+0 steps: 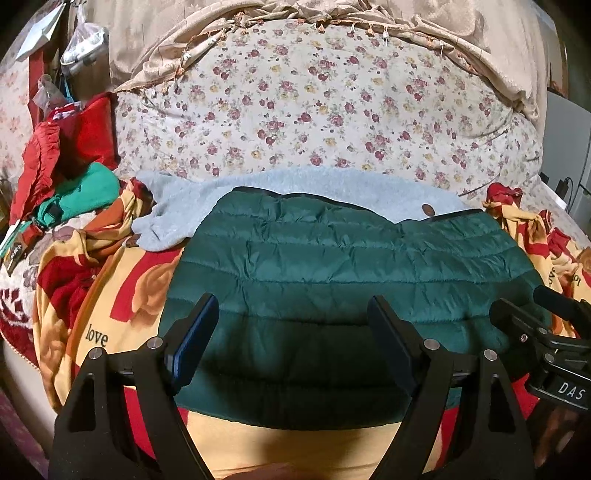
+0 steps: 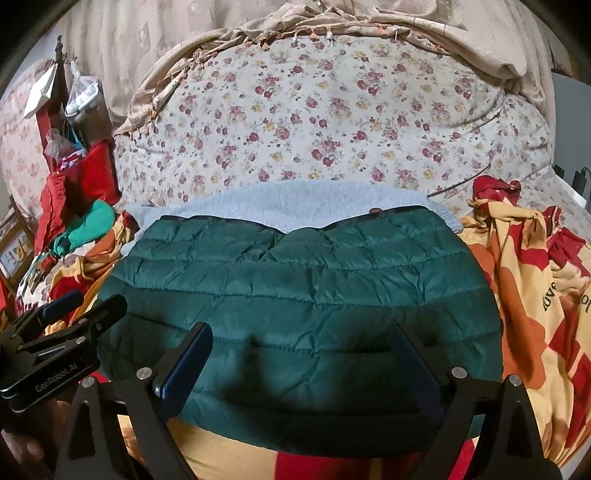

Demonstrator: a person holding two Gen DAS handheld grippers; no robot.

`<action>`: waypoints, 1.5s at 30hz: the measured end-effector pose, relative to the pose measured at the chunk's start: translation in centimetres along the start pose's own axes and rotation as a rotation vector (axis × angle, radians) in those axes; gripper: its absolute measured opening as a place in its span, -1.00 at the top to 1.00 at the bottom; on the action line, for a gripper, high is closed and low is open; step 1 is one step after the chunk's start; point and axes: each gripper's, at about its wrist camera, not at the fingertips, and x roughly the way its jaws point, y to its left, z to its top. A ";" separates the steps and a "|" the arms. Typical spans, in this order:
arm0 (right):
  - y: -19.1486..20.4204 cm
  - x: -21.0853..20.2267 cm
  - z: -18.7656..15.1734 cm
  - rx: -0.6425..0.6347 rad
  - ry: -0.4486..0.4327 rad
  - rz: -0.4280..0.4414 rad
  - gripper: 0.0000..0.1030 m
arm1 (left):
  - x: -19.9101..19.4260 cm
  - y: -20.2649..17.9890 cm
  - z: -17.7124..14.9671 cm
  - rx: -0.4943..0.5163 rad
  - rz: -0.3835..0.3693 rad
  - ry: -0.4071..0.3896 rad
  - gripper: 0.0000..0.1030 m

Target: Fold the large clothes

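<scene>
A dark green quilted puffer jacket [image 1: 351,266] lies folded flat on the bed; it also shows in the right wrist view [image 2: 295,295]. A light grey fleece garment [image 1: 295,188] lies under and behind it, also seen in the right wrist view [image 2: 277,201]. My left gripper [image 1: 293,314] is open and empty, hovering above the jacket's near part. My right gripper [image 2: 301,343] is open and empty above the jacket's near edge. The right gripper shows at the right edge of the left wrist view [image 1: 546,325]. The left gripper shows at the left edge of the right wrist view [image 2: 66,317].
A yellow and red blanket [image 1: 110,317] printed "love" covers the bed under the clothes. A floral quilt [image 1: 314,103] is piled behind. Red and green clothes [image 1: 74,177] are heaped at the left. A beige curtain [image 1: 332,14] hangs at the back.
</scene>
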 end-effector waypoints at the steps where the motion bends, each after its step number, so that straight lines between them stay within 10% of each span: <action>1: 0.0 0.1 0.0 0.002 0.001 0.003 -0.85 | 0.0 0.0 0.0 -0.001 -0.002 0.001 -0.61; 45: 1.0 2.6 0.4 -0.031 0.039 -0.005 -0.85 | 2.2 -0.3 -0.4 -0.012 0.003 0.039 -0.61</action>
